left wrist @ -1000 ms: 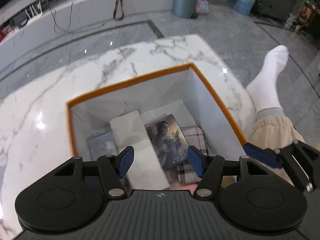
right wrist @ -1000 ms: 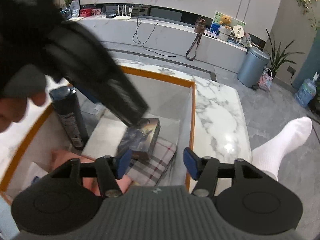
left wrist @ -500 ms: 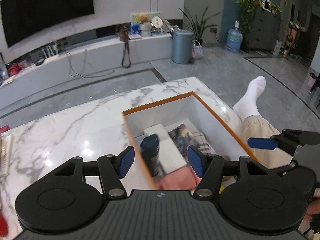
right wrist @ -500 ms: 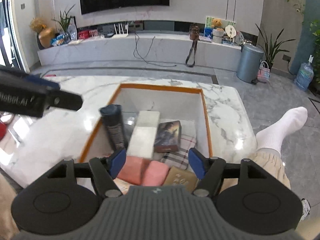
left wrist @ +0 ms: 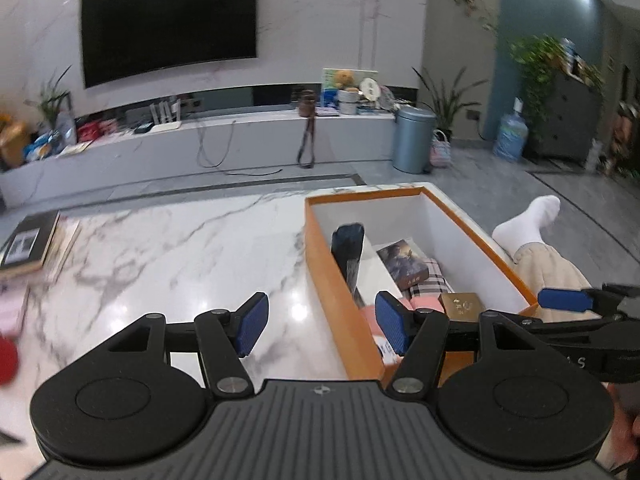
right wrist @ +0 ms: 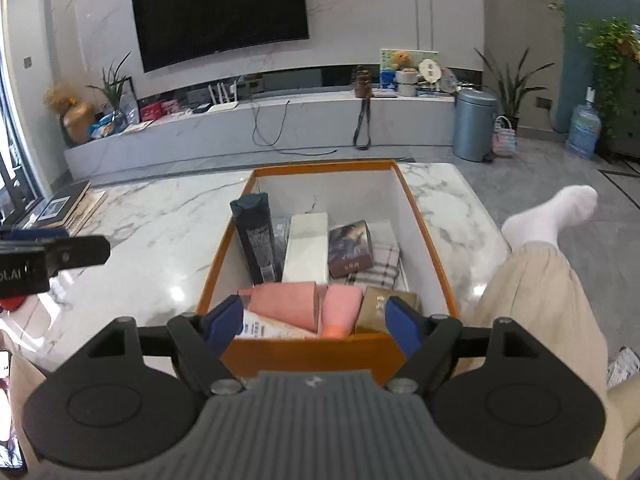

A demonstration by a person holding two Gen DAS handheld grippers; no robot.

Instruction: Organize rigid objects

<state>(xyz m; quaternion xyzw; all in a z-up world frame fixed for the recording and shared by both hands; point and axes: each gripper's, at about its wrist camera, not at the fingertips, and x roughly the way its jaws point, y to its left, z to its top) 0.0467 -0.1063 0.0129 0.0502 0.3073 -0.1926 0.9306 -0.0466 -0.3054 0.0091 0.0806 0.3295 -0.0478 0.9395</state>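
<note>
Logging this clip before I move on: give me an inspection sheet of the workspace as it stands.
Surface: white marble table, glossy.
Job's things: orange box holding a dark tube upright, a white box, a picture box, pink packs.
Clutter: books at the table's far left.
Grippers: left gripper open, empty; right gripper jaws opening, gripping nothing.
Cables: loose cable on the TV ledge.
Surroundings: TV, bin, plants.

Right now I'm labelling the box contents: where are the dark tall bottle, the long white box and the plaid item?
dark tall bottle [right wrist: 256, 240], right wrist view, middle of its body
long white box [right wrist: 306, 250], right wrist view, top face
plaid item [right wrist: 380, 266], right wrist view, exposed patterned top
</note>
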